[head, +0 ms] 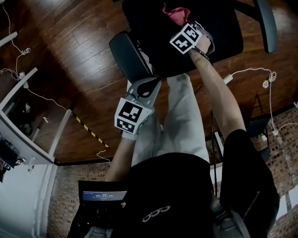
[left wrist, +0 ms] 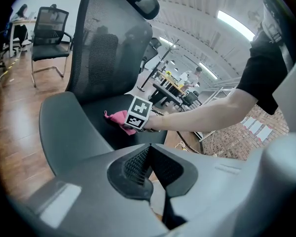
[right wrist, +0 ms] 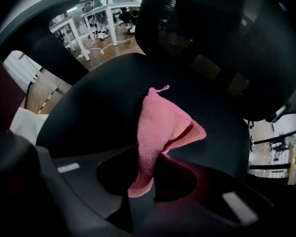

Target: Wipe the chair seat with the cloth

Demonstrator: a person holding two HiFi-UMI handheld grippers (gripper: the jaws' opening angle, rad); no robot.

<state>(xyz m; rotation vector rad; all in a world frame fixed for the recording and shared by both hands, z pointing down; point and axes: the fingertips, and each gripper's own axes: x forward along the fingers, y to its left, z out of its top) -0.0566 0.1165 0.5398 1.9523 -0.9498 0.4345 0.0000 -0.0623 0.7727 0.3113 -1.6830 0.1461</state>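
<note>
Nearest, left of centre in the head view, the left hand-held gripper (head: 148,85) hangs over the person's pale trousers (head: 181,118), just below the chair's armrest (head: 126,53). In the left gripper view its jaws meet tip to tip with nothing between them. Further out, the right arm (head: 218,98) stretches toward the upper centre of the frame, where the right hand-held gripper (head: 190,26) sits over the black seat (head: 221,26). Its jaws are clamped on the pink cloth (right wrist: 158,125), pinching a folded edge low in the right gripper view. The rest of the cloth lies forward on the seat, with a small loop at its far tip. In the left gripper view the cloth shows as a pink bunch just left of that hand-held gripper's marker cube (left wrist: 138,113), in front of the mesh backrest (left wrist: 108,38). Beyond the chair, the wooden floor (head: 64,38) fills the upper left of the head view, with white worktops (right wrist: 91,11) at the far upper left of the right gripper view.
</note>
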